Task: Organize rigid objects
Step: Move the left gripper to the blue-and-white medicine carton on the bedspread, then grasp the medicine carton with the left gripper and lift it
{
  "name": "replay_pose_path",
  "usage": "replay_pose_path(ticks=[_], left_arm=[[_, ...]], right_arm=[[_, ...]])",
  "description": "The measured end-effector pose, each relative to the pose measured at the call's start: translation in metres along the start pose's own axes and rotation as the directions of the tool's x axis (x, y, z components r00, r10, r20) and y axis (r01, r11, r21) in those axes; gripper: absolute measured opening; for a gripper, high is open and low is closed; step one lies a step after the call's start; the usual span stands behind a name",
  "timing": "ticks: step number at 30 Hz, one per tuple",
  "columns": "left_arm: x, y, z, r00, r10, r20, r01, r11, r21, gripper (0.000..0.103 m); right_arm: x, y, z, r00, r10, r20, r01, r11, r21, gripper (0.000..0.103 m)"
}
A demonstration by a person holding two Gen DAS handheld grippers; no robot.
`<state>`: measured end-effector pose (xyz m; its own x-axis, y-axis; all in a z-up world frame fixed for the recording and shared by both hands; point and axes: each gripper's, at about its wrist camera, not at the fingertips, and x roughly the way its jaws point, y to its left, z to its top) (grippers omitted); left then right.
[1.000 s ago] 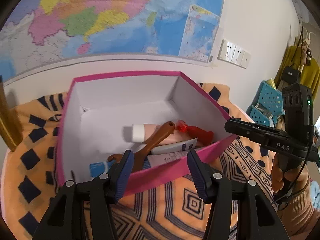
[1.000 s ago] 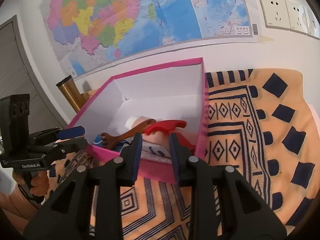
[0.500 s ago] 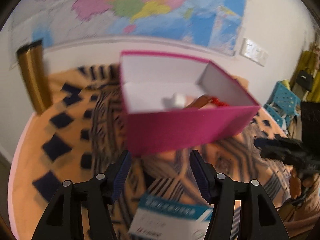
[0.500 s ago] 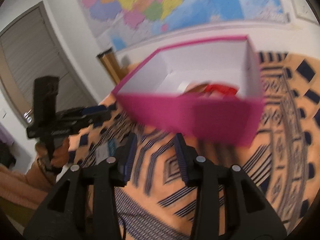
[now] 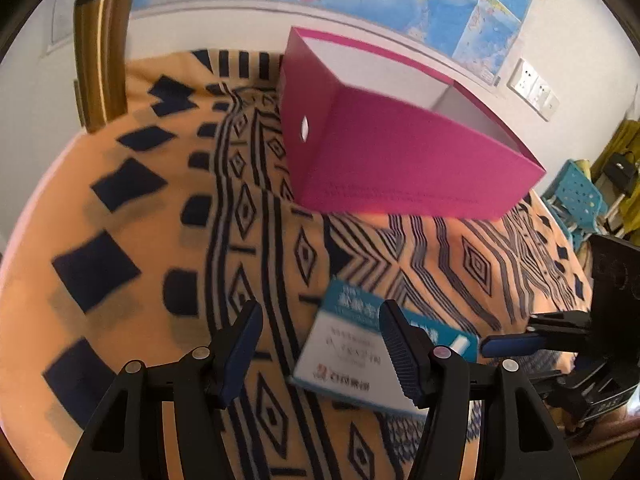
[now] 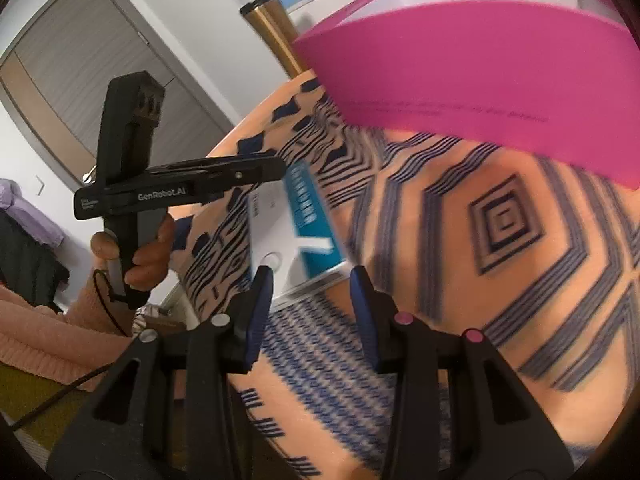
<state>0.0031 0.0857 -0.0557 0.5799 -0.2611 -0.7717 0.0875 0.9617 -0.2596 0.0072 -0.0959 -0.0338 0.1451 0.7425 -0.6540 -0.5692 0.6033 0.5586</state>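
A flat white and teal carton [image 5: 352, 352] lies on the orange patterned cloth [image 5: 140, 240], in front of the tall pink box [image 5: 400, 152]. My left gripper [image 5: 320, 332] hovers open just above the carton's left end, its pads clear of it. In the right wrist view the same carton [image 6: 288, 232] lies just beyond my right gripper [image 6: 312, 284], which is open with the carton's near corner showing between its fingertips, untouched. The pink box [image 6: 460, 72] fills the upper right there. What is inside the pink box is hidden in both views.
A brass-coloured cylinder [image 5: 102, 52] stands at the cloth's far left edge by the wall. Wall sockets [image 5: 532, 88] and a blue plastic basket [image 5: 576, 196] are off to the right. A person's hand [image 6: 148, 248] grips the left tool near a grey door [image 6: 80, 72].
Both grippers drew back from over the pink box and sank toward the cloth. The box's contents dropped out of sight, the carton came into view, and the right jaws stand wider.
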Motion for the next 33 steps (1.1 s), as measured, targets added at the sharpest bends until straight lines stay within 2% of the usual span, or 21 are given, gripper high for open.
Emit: replay_pose_path(ticks=[3, 8, 17, 22, 27, 33], left_arm=[[0.003, -0.004, -0.006, 0.999, -0.02, -0.028, 0.02, 1.0, 0.016, 0.06], [0.003, -0.016, -0.014, 0.997, -0.062, -0.043, 0.063, 0.997, 0.044, 0.059], [0.007, -0.045, -0.017, 0.99, -0.131, -0.06, 0.136, 0.987, 0.089, 0.059], [0.01, -0.047, -0.011, 0.994, -0.103, -0.042, 0.106, 0.992, 0.065, 0.057], [0.014, -0.044, -0.008, 0.993, -0.105, -0.051, 0.108, 0.993, 0.053, 0.044], [0.013, -0.046, -0.008, 0.993, -0.1, -0.057, 0.103, 0.994, 0.044, 0.044]], right_arm=[[0.008, 0.002, -0.001, 1.0, 0.024, -0.013, -0.024, 1.0, 0.01, 0.042], [0.01, -0.004, 0.002, 1.0, 0.01, -0.004, -0.01, 0.999, 0.044, 0.042], [-0.008, -0.027, 0.017, 0.993, -0.108, 0.051, 0.104, 0.992, 0.07, 0.042], [-0.011, -0.046, 0.02, 0.988, -0.138, 0.066, 0.13, 0.985, 0.118, 0.042], [-0.014, -0.048, 0.016, 0.988, -0.136, 0.069, 0.126, 0.984, 0.129, 0.042], [-0.011, -0.045, 0.015, 0.986, -0.155, 0.067, 0.146, 0.982, 0.122, 0.038]])
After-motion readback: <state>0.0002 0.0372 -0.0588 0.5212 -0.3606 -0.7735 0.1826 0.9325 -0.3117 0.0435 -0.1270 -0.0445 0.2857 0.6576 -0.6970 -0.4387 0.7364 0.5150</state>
